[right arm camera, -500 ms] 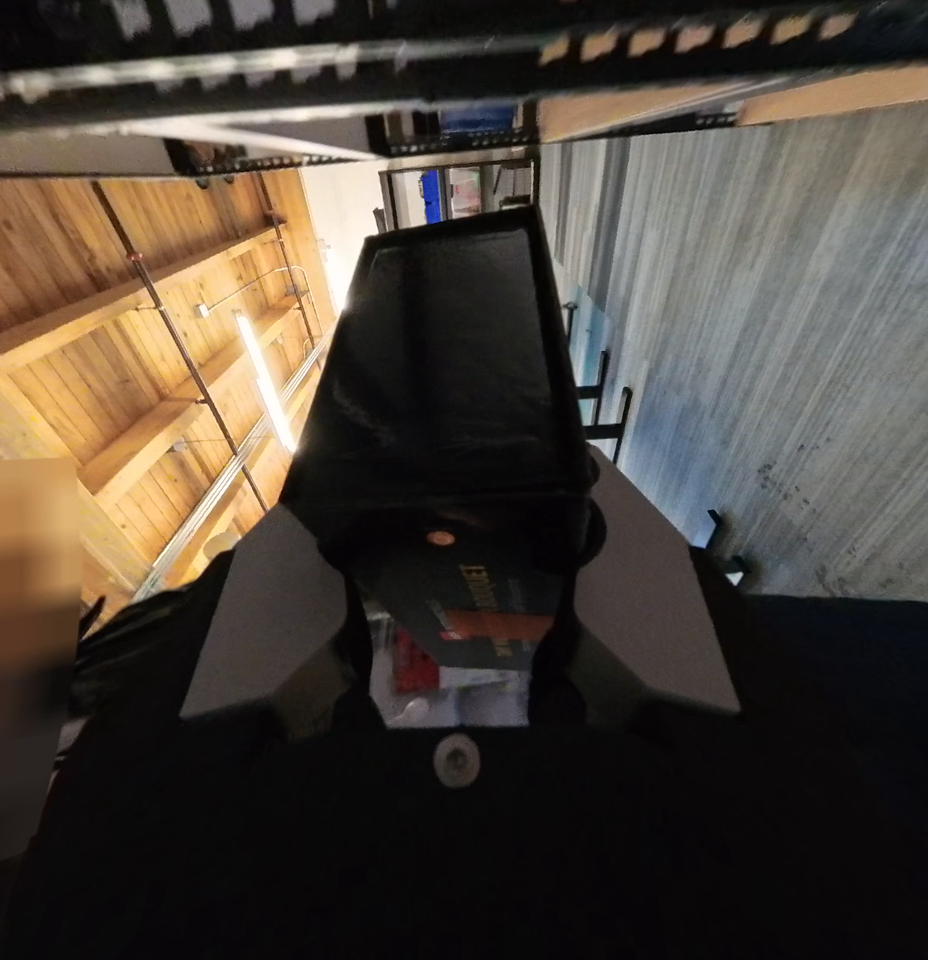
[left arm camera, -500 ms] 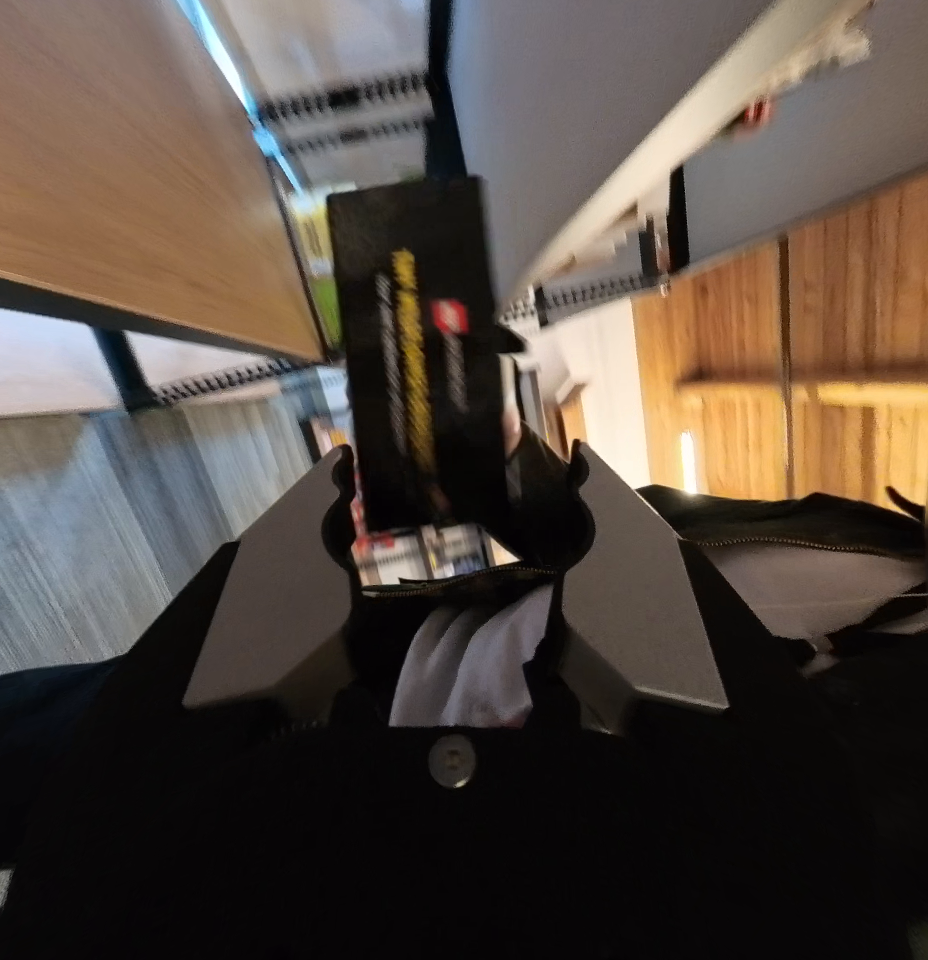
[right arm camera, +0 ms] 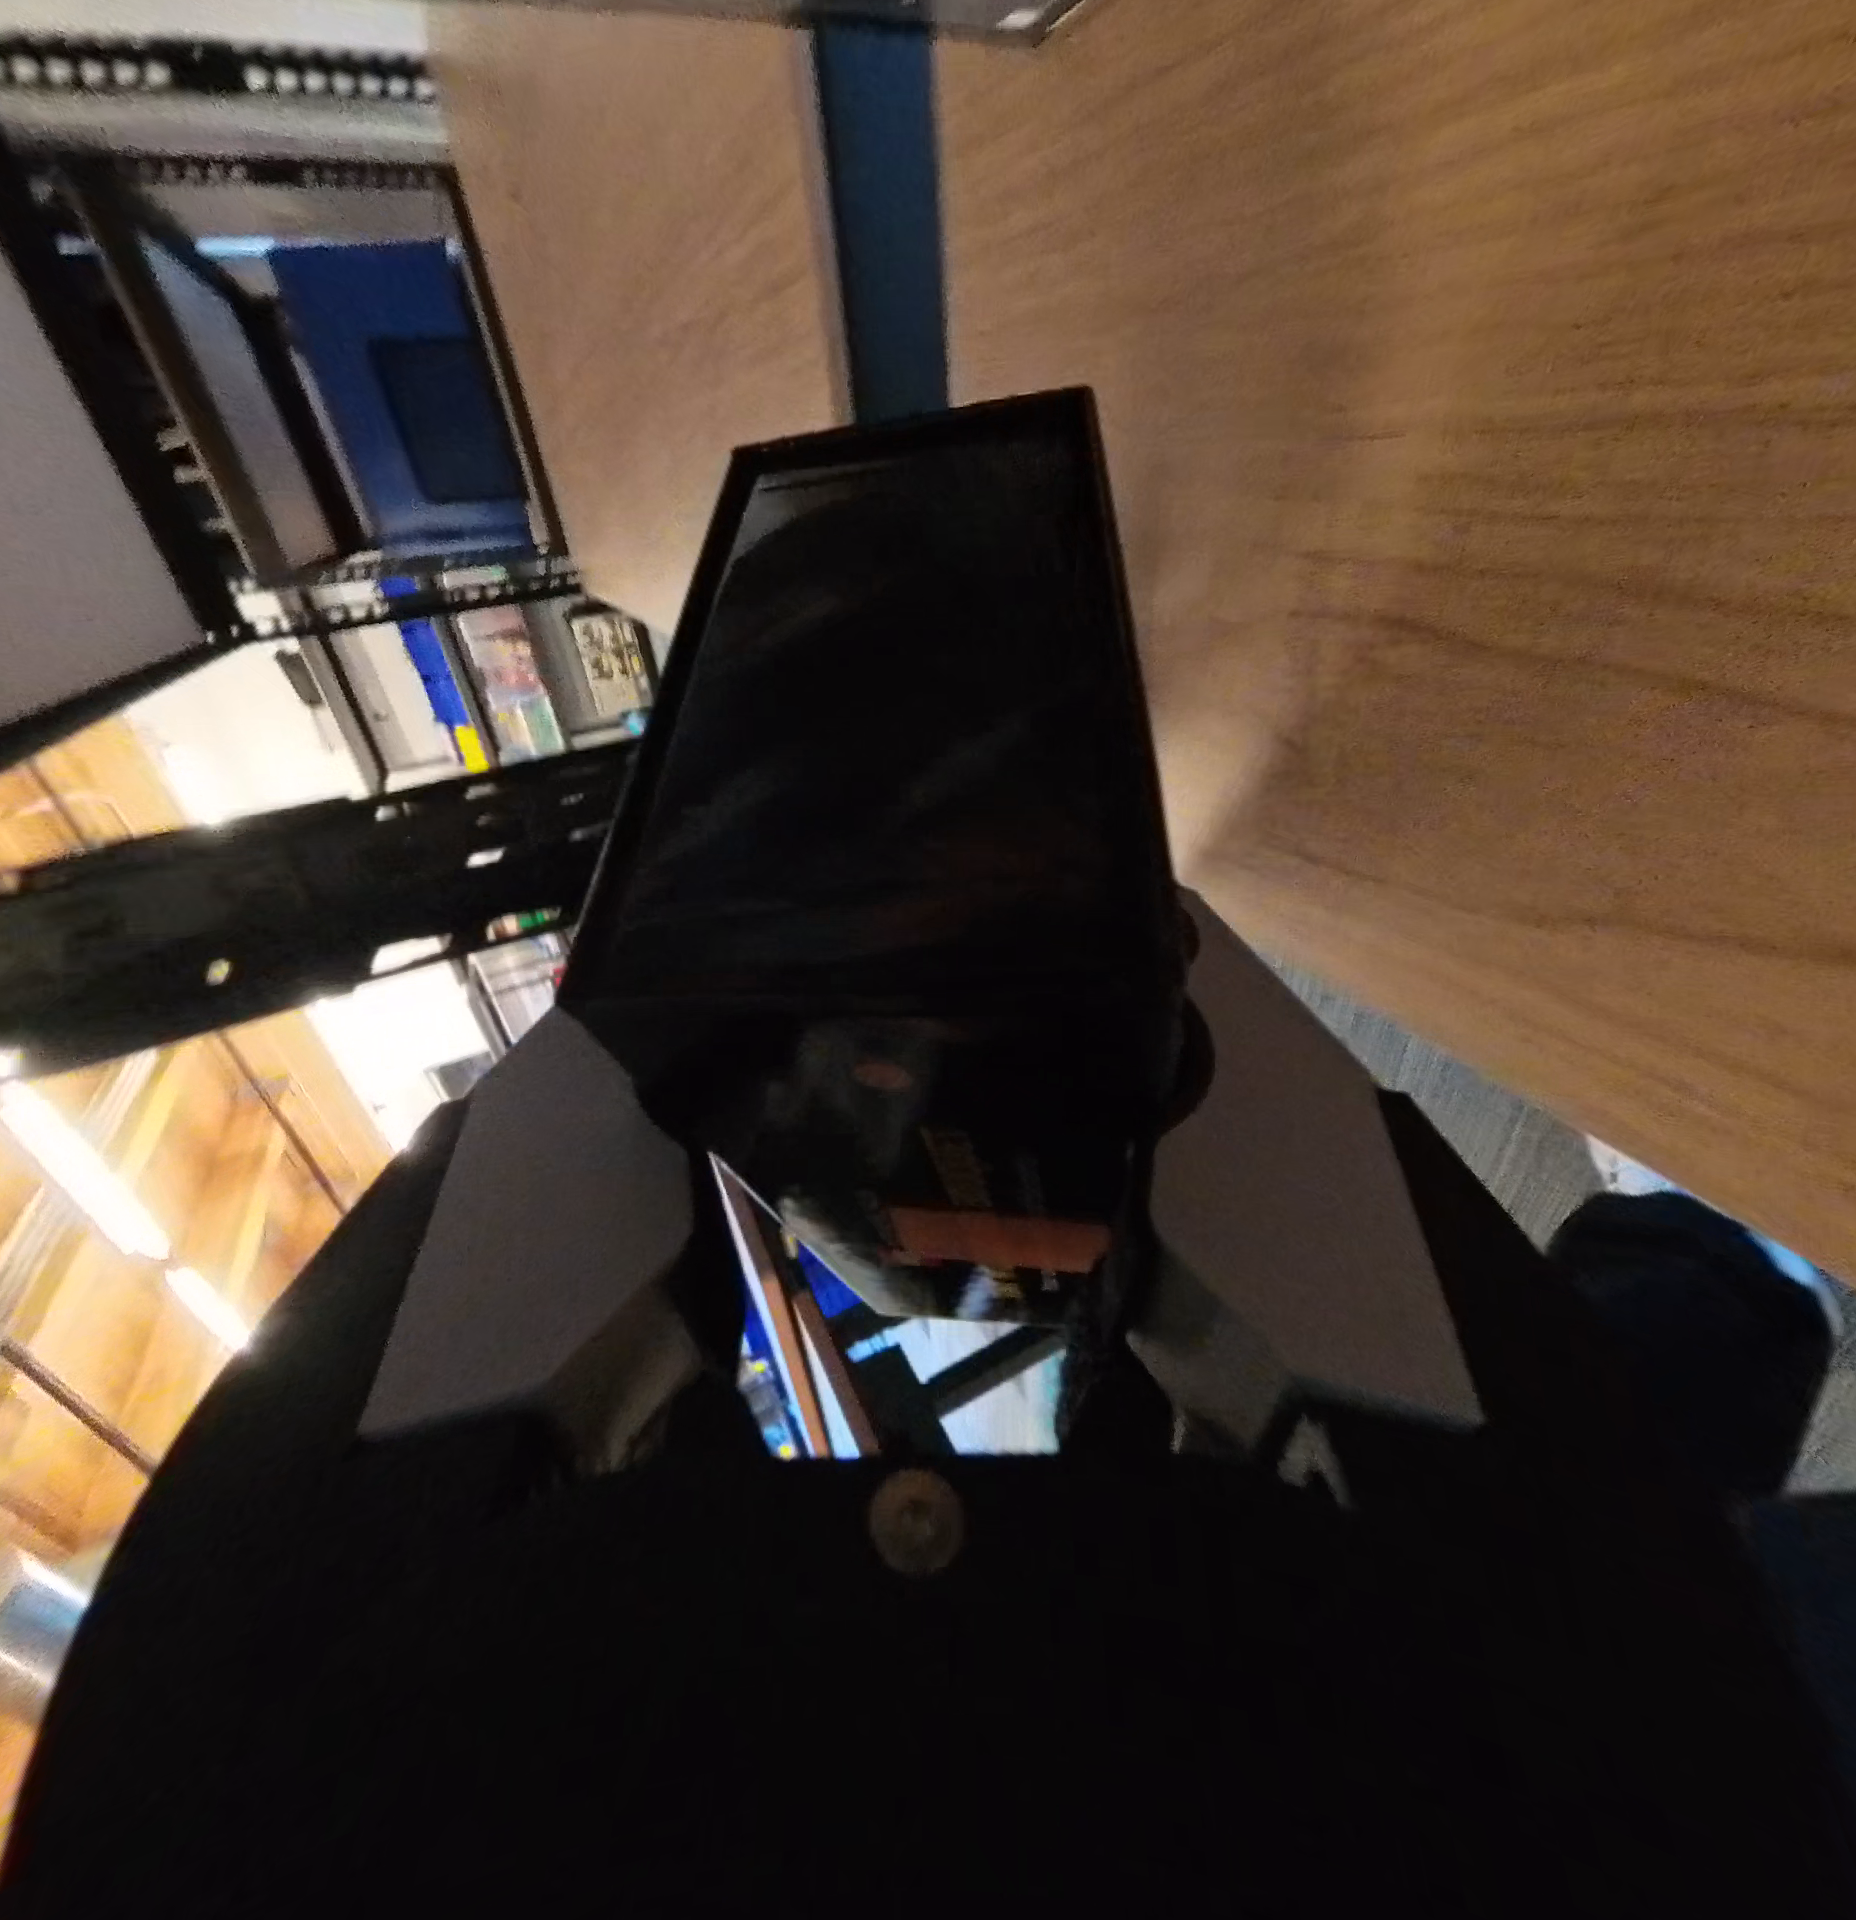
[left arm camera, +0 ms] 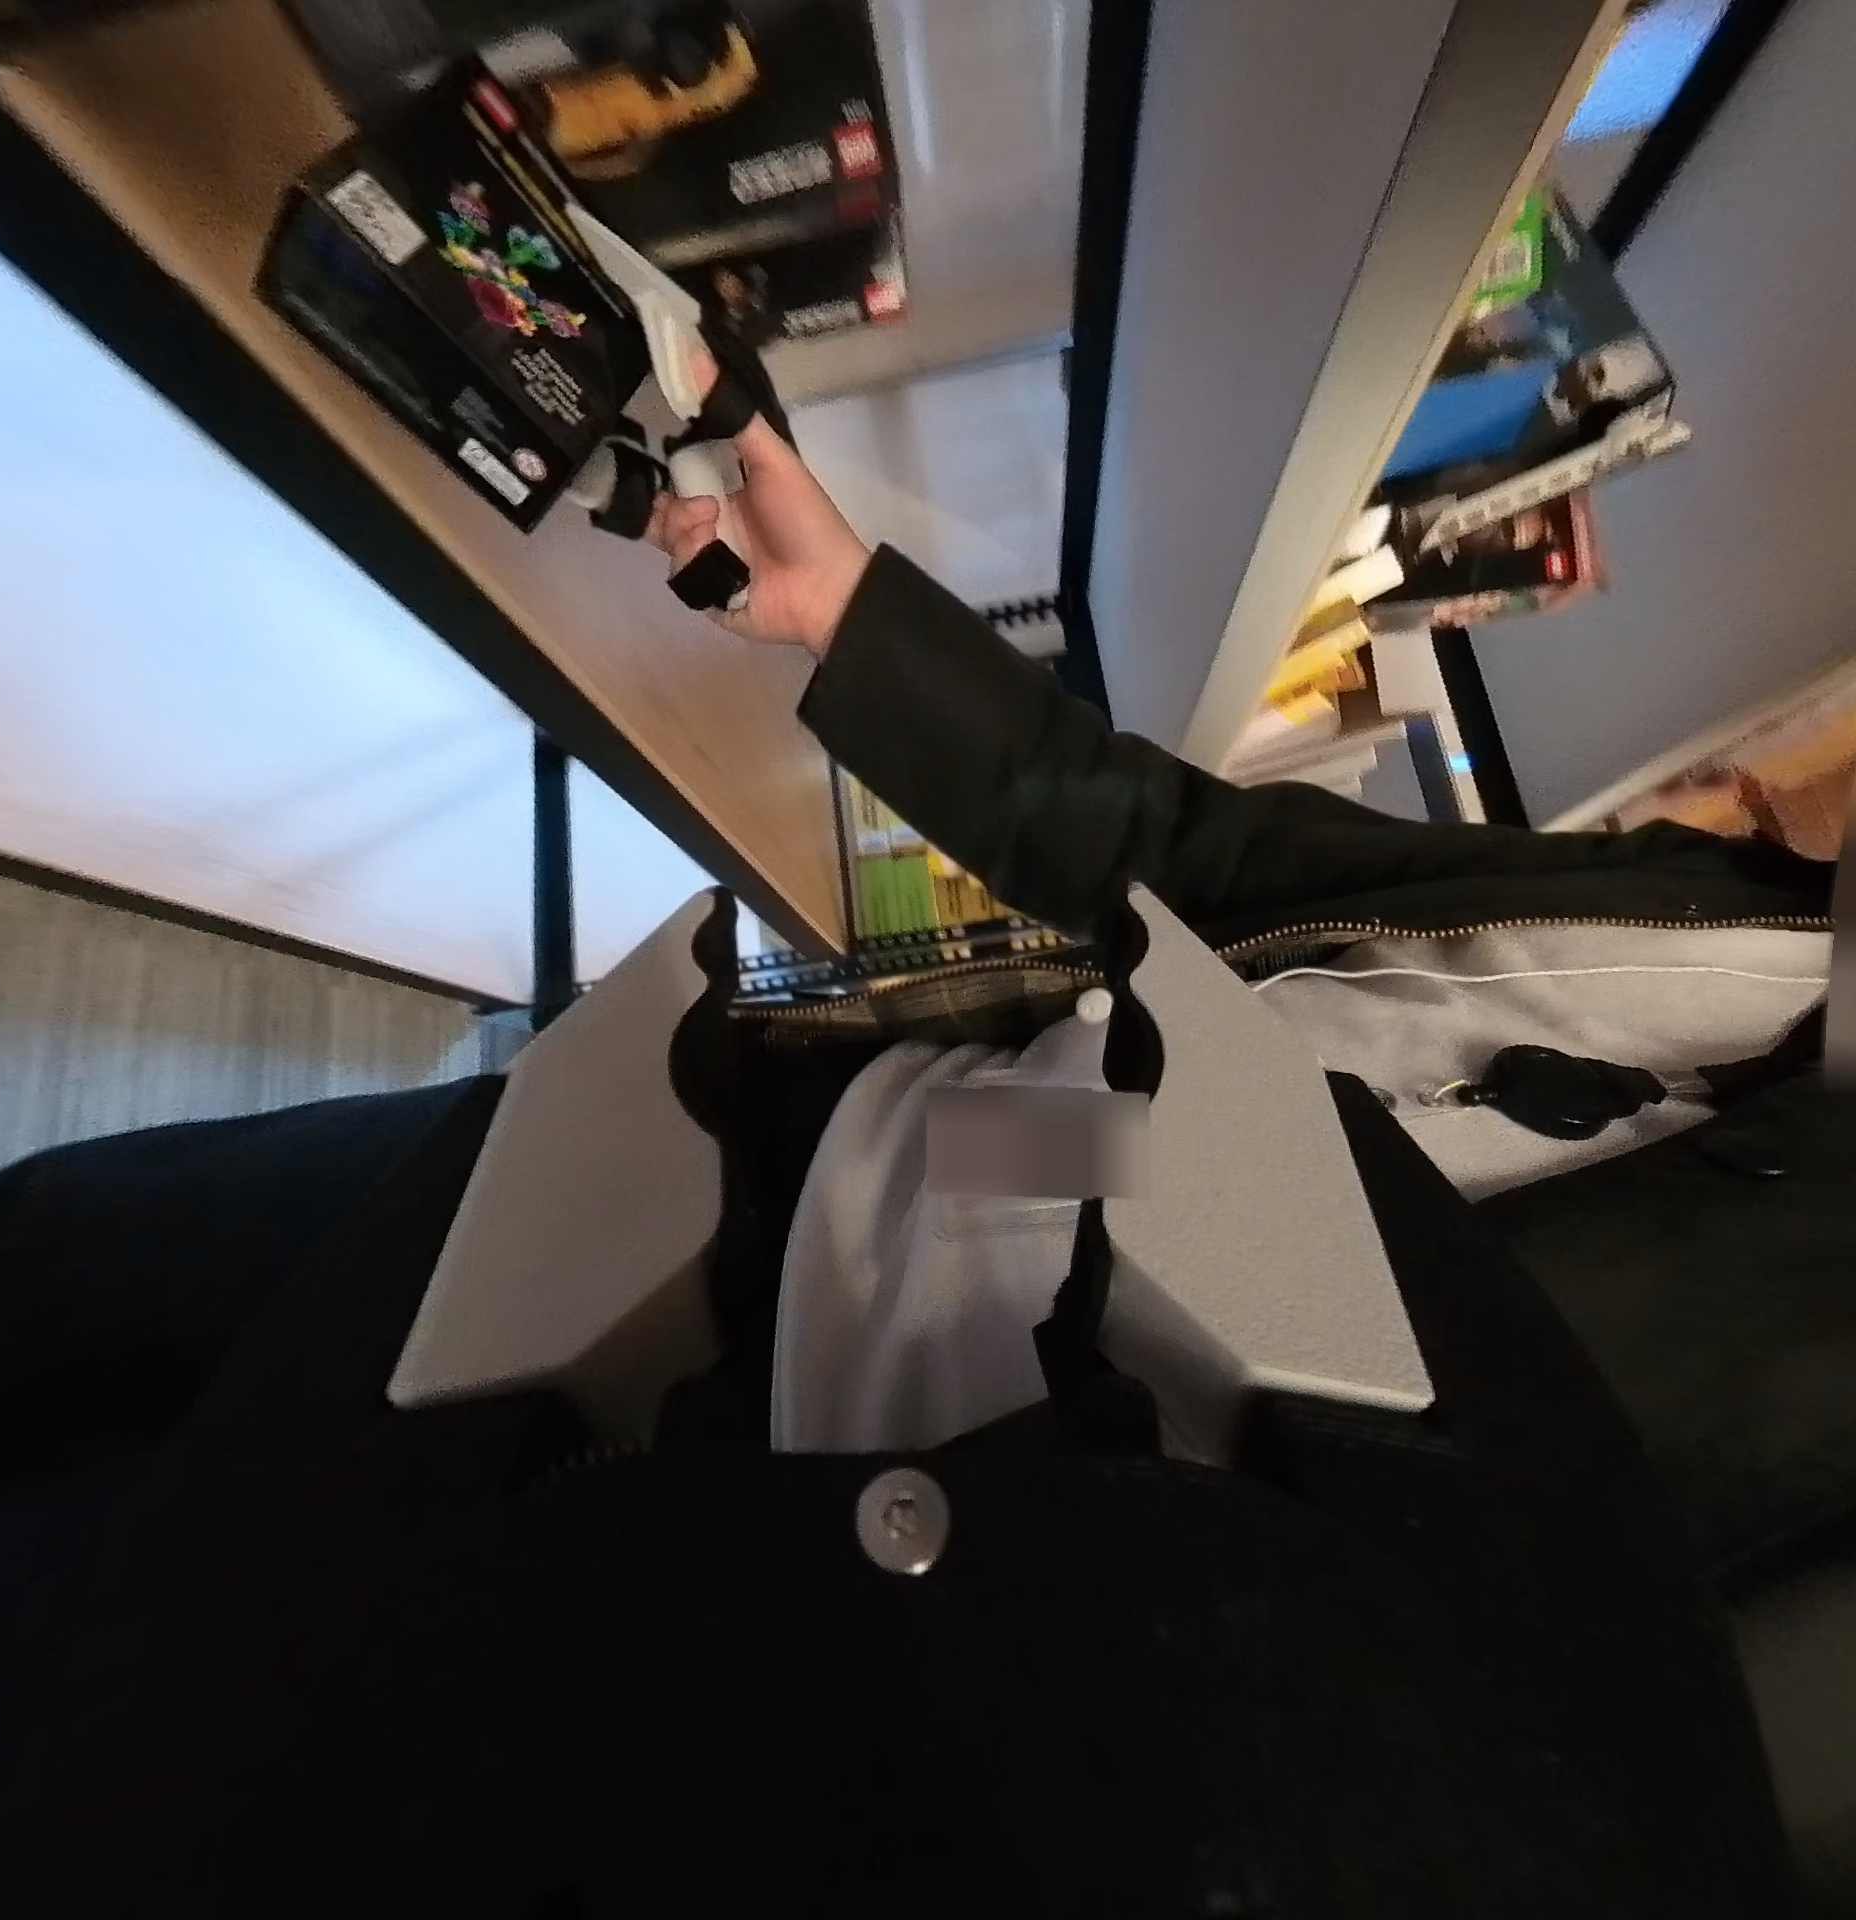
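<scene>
My right gripper [right arm camera: 903, 1023] is shut on a tall black box [right arm camera: 882, 727] and holds it against a wooden shelf board [right arm camera: 1475, 571]. In the left wrist view the same box [left arm camera: 456, 312], with a flower picture on it, rests against the shelf board [left arm camera: 643, 665]. There a person's hand [left arm camera: 778, 540] holds the right gripper [left arm camera: 643, 343] up to it. My left gripper [left arm camera: 913, 966] is open and empty. It is low, well away from the box, and points at the person's white shirt [left arm camera: 903, 1247] and black jacket sleeve [left arm camera: 1059, 769].
More black boxes [left arm camera: 758, 125] stand on the shelf behind the held one. Blue and black boxes [left arm camera: 1526, 343] sit on a shelf at the right. A black metal post [left arm camera: 1090, 416] runs between them. Black racking [right arm camera: 228, 914] and a dark post [right arm camera: 882, 208] show in the right wrist view. There is about 40 centimetres between the tips of the two grippers.
The black box stood in the gap of my left gripper; now my right gripper has carried it up to the wooden shelf. My left gripper has dropped back, open and empty.
</scene>
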